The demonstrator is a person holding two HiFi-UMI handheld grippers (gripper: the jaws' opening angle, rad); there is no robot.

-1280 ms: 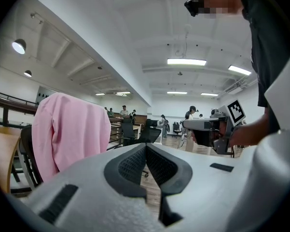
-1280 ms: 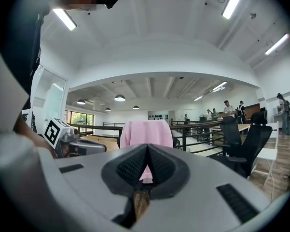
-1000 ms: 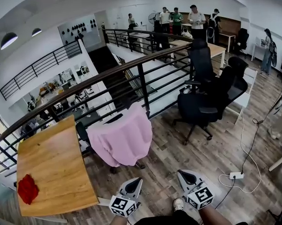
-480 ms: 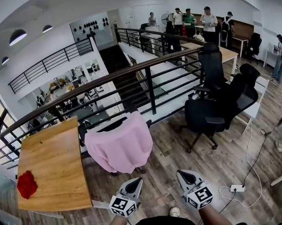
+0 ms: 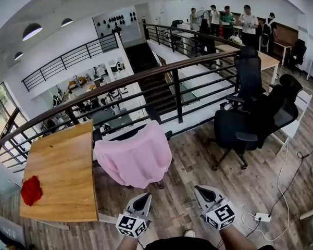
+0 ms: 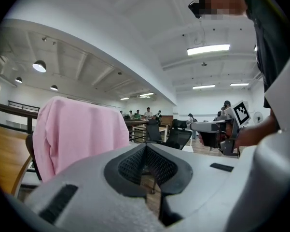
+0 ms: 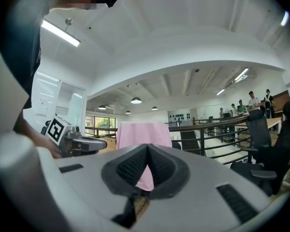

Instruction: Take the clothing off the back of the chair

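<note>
A pink garment (image 5: 135, 155) hangs draped over the back of a dark chair (image 5: 112, 136) beside the wooden table. It fills the left of the left gripper view as the pink garment (image 6: 79, 132) and sits centre in the right gripper view as the pink garment (image 7: 144, 138). My left gripper (image 5: 145, 200) and right gripper (image 5: 202, 191) are both shut and empty. They are held low in the head view, side by side, a short way in front of the garment and apart from it.
A wooden table (image 5: 62, 176) with a red cloth (image 5: 31, 189) stands at the left. A black railing (image 5: 177, 95) runs behind the chair over an open lower floor. Black office chairs (image 5: 252, 116) stand at the right, several people (image 5: 226, 20) far back, a power strip (image 5: 261, 217) on the floor.
The view has shifted: the chair with the pink garment, table and railing sit a little higher and further right in the head view. Both grippers stay shut and keep their spacing.
</note>
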